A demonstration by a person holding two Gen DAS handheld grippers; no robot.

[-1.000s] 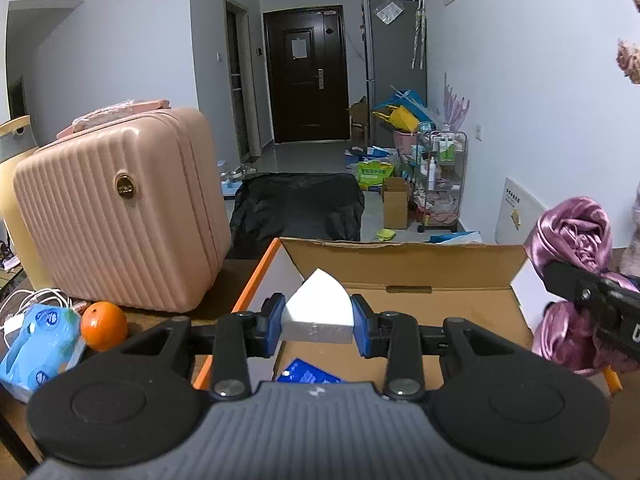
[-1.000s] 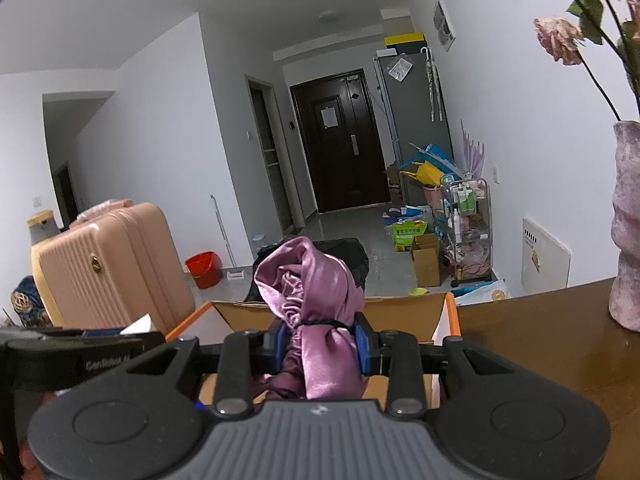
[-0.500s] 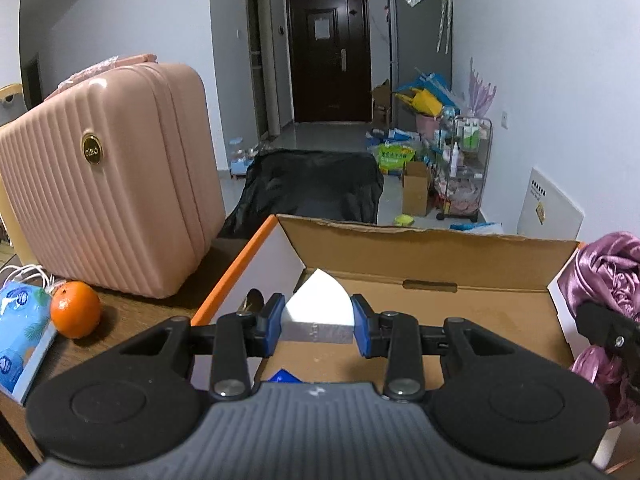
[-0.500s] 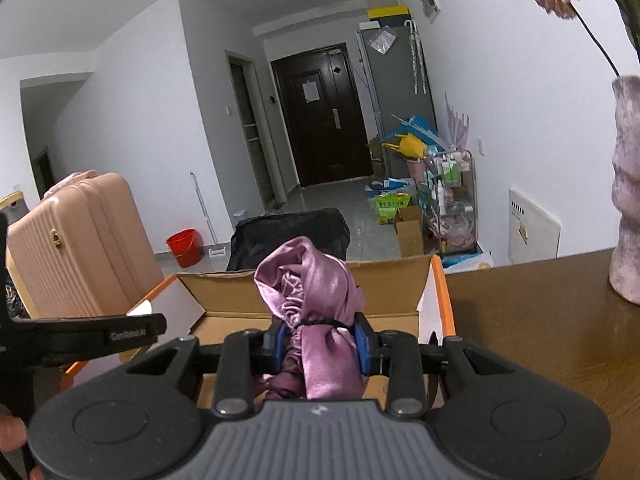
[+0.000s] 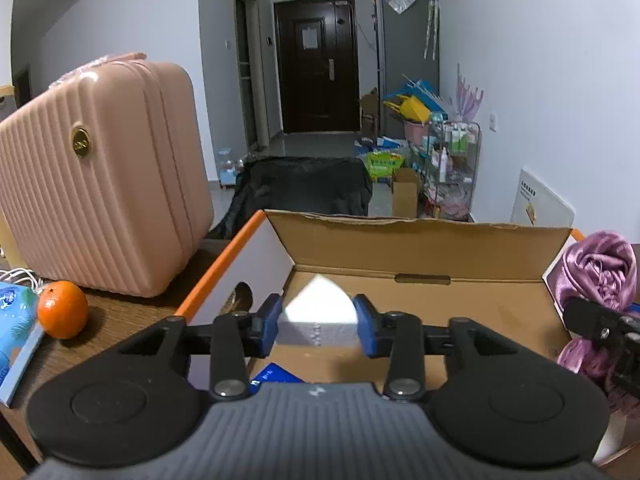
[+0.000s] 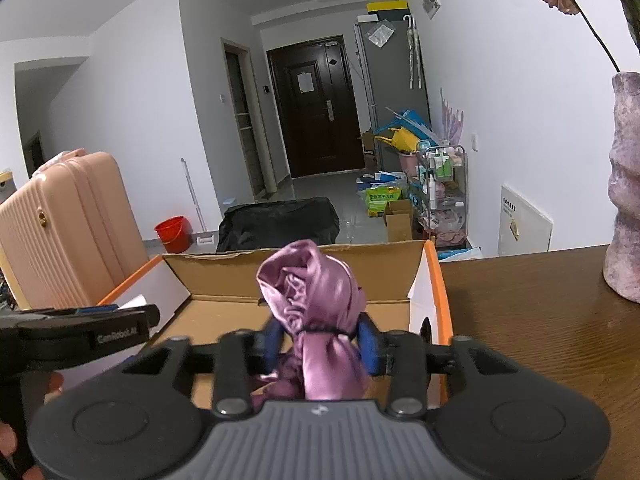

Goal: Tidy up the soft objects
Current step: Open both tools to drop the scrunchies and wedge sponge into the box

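Low inside the open cardboard box (image 5: 420, 248), just above its floor: a white foam block (image 5: 318, 312), peaked on top, grey and dimpled along the front face, framed by the blue pads of the left gripper (image 5: 318, 326). With the jaws there just eased apart and the block between them, hard to say from this angle whether the pads brush its sides or have let go; probably released. Brought this low, most likely, so as to settle softly and not bounce out.

Much the same at the right gripper (image 6: 320, 344): a bundle of purple satin cloth (image 6: 316, 312), glossy and creased, cinched at the waist by a dark band, bulging above and below the pads. Jaws just widened here too, with the pads smeared by motion, standing off the fabric, the cloth between them over the right end of the box. Kept to opposite ends, presumably, to spare the two grippers a tangle and give each soft thing its own spot.

On the box floor near the left wall, a corner of a blue packet (image 5: 276, 374). Plain brown corrugated card inside, white outside, orange along the side edges, flaps standing up as walls.

Beyond, on the dark wood-grain table (image 6: 540, 320): a ribbed pink suitcase (image 5: 100, 180) just left of the box, a round orange (image 5: 63, 310) before it, a lumpy mauve vase (image 6: 624, 220) well off to the right.
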